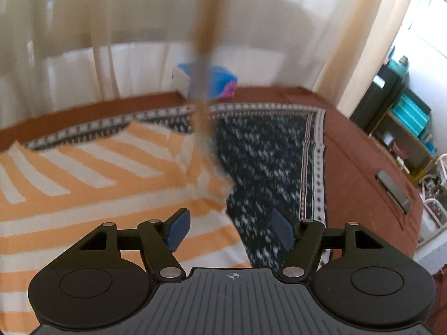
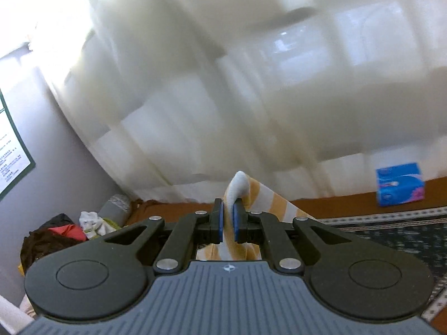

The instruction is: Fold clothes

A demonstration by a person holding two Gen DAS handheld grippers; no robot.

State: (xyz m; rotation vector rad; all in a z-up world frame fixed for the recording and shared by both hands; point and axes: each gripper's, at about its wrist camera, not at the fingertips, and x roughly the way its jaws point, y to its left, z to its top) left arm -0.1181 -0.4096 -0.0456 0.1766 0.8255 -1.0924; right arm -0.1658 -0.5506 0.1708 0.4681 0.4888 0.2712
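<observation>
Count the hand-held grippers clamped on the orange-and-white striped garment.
1. The right hand-held gripper pinches a fold of the orange-and-white striped knit garment. The left hand-held gripper is open above the garment, holding nothing.

This is looking like a lived-in home, likely a bedroom or sitting room. Sheer cream curtains (image 1: 83, 55) are hanging along the far wall, letting daylight through. A brown-covered bed or table (image 1: 363, 153) is carrying a dark patterned cloth (image 1: 265, 153), and a blue tissue box (image 2: 399, 184) is sitting near its far edge. A shelf of teal boxes (image 1: 408, 111) is standing off its right side, and a heap of clothes (image 2: 64, 231) is lying beyond its left corner beneath a wall poster (image 2: 11, 153).
</observation>
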